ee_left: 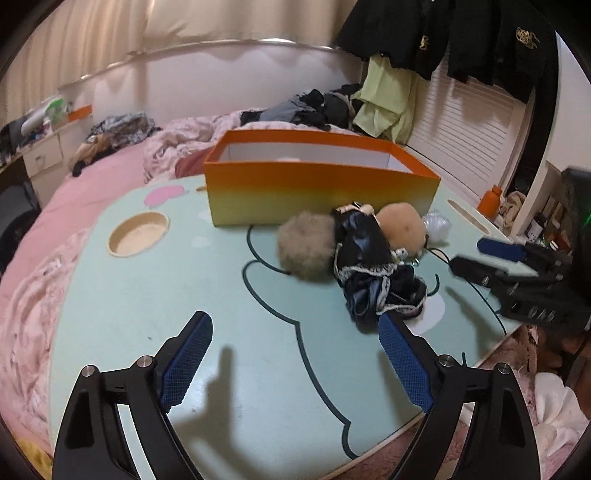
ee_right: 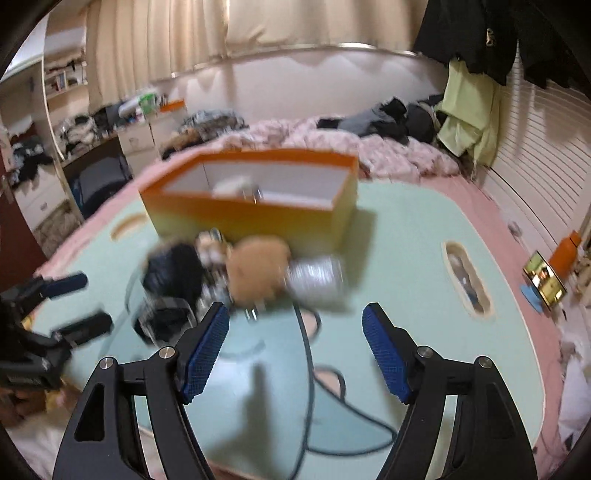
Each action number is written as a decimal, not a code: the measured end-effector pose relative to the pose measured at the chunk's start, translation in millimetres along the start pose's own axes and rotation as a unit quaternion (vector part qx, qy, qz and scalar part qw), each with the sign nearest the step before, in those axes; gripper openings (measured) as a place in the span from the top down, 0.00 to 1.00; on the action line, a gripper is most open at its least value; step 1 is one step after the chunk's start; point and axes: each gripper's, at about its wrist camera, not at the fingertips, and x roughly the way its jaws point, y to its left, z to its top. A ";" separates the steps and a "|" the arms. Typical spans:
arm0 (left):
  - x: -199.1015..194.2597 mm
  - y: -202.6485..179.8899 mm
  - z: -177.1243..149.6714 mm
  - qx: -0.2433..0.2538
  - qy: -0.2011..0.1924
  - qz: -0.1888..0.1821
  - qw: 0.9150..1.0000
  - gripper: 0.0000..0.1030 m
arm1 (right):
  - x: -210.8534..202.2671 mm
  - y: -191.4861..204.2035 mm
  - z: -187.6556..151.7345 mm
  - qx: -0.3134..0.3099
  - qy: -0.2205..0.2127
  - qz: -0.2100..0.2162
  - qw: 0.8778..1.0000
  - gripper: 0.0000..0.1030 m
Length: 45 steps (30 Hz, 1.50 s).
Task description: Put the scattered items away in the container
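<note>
Several scattered items, a doll (ee_left: 373,254) among them, lay just before the orange container (ee_left: 317,184) on the counter (ee_left: 147,288). I had my left gripper (ee_left: 295,360) and right gripper (ee_right: 295,347) spread wide, holding nothing. Blur smeared the right view.

pink bed (ee_left: 74,199) | cream curtains (ee_left: 110,33) | white drawers (ee_left: 42,157)

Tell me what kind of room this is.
Most likely a lived-in bedroom: a bed with a rumpled pink quilt, clothes hanging on the right, and curtains behind. The orange box sits on a pale green tray table.
</note>
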 end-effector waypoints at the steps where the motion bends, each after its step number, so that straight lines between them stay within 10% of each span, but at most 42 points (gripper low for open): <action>1: 2.4 -1.2 -0.9 0.003 0.002 -0.001 1.000 0.12 | 3.0 -0.2 -3.7 -0.002 0.007 -0.005 1.000 0.27; 10: 19.7 -14.2 -13.8 0.032 0.010 0.028 0.999 0.01 | 22.0 1.4 -20.5 -0.024 0.007 -0.019 1.000 0.00; 31: 22.3 -16.8 -13.2 0.032 0.007 0.022 0.999 0.01 | 20.5 5.1 -24.7 -0.027 -0.002 -0.016 1.000 0.00; 45: 1.5 -38.4 20.2 0.054 -0.059 -0.058 0.995 0.11 | 17.0 8.5 -24.5 -0.024 -0.006 -0.013 1.000 0.00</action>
